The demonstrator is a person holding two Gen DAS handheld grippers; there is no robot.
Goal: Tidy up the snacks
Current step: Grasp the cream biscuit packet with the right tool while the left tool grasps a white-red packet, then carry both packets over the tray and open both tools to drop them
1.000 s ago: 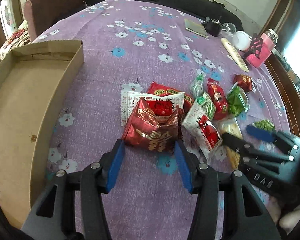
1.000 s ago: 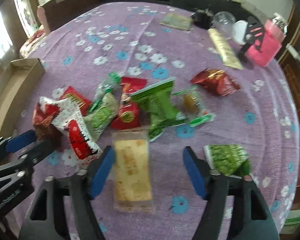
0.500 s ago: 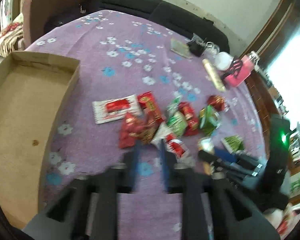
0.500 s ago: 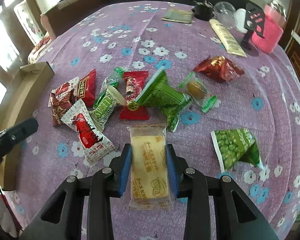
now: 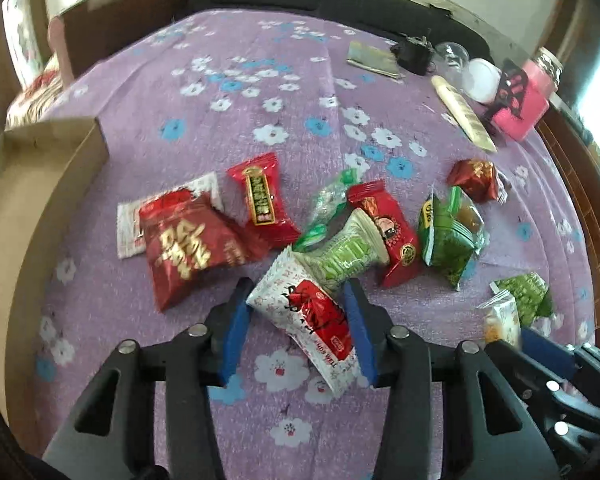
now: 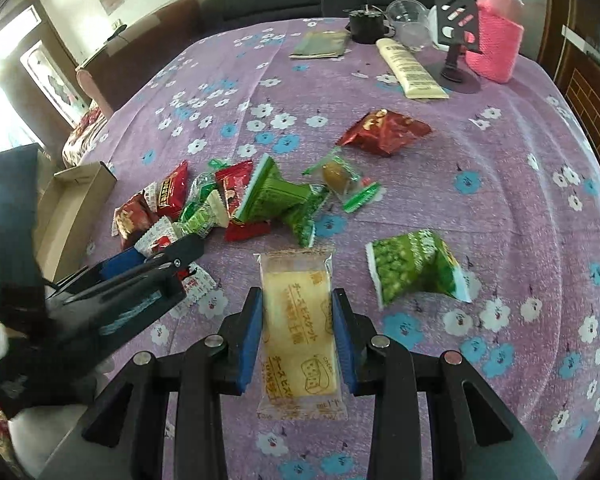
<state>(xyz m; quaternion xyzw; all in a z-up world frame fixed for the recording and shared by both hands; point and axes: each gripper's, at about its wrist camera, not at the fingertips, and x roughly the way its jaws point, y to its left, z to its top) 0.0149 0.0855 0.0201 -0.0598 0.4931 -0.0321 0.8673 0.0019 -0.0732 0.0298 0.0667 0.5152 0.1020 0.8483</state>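
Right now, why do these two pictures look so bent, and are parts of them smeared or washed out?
Both views are fisheye, so the purple flowered tablecloth bulges. Left wrist view: smeared at the upper left, window glare at right. Right wrist view: sharper, with blown-out windows at left.

1. You've got plenty of daylight here; both views are bright and the colours pop.
2. Light comes from the windows (image 6: 4, 92) at the left of your right-wrist view, blown out to pure white.
3. Your left-wrist view has motion blur toward the edges; the cardboard box (image 5: 40, 184) looks smeared.
4. Fisheye bends the purple tablecloth (image 6: 500, 184) hard, and the corners go black.
5. Shadows are soft, with mild glare on the shiny wrappers.
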